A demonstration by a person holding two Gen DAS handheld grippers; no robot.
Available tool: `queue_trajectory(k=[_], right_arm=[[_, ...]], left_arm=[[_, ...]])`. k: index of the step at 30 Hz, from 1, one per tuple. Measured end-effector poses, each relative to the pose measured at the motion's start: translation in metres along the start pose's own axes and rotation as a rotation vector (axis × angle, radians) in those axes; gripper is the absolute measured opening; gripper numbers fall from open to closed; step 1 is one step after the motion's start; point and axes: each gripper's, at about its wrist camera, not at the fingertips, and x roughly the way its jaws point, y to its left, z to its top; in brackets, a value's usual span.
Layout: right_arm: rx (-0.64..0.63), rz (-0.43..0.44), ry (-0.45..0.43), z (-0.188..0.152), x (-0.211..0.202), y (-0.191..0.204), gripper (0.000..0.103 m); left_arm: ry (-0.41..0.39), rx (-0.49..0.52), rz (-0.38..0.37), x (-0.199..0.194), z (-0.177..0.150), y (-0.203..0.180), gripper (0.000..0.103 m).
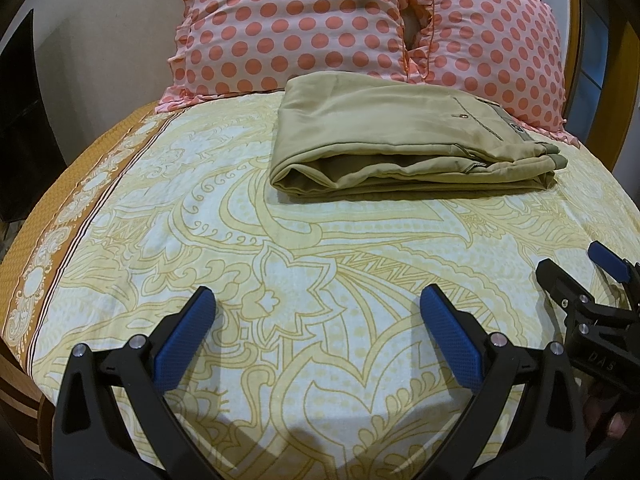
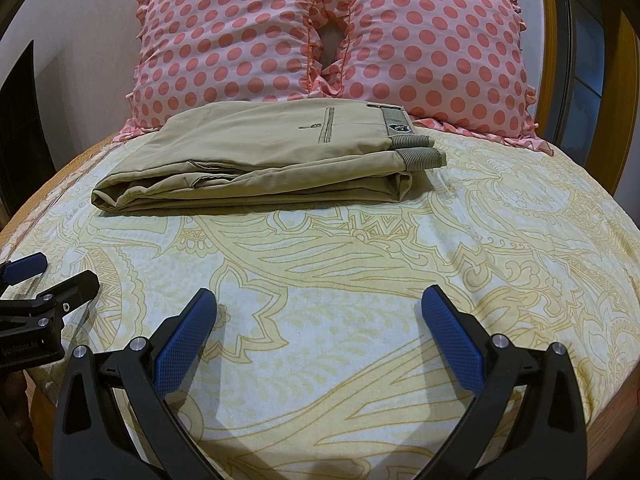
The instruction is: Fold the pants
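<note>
The khaki pants lie folded into a flat rectangular stack on the bed, just in front of the pillows; they also show in the right wrist view, with the striped waistband and label at the right end. My left gripper is open and empty, hovering over the sheet well short of the pants. My right gripper is open and empty too, equally short of them. The right gripper shows at the right edge of the left wrist view, and the left gripper at the left edge of the right wrist view.
The bed carries a yellow and white patterned sheet with an orange border on the left. Two pink polka-dot pillows stand against a wooden headboard. A dark object stands beside the bed at the left.
</note>
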Motion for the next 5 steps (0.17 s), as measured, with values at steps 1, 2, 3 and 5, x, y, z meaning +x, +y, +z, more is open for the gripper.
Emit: queue_trajectory(k=[1,2,3,5], right_arm=[[0.000,0.000,0.000,0.0000,0.0001,0.0002,0.102],[0.000,0.000,0.000,0.0001,0.0002,0.0003,0.102],[0.001,-0.001,-0.001,0.0000,0.0003,0.0005,0.102],[0.001,-0.001,-0.001,0.0001,0.0006,0.0007,0.102]], left_arm=[[-0.001,0.000,0.000,0.0000,0.0001,-0.0001,0.101],[-0.001,-0.001,0.000,-0.0003,-0.0002,-0.0003,0.101],[-0.002,0.000,0.000,-0.0003,-0.0002,0.0001,0.101],[-0.004,0.000,0.001,-0.0007,-0.0009,-0.0004,0.101]])
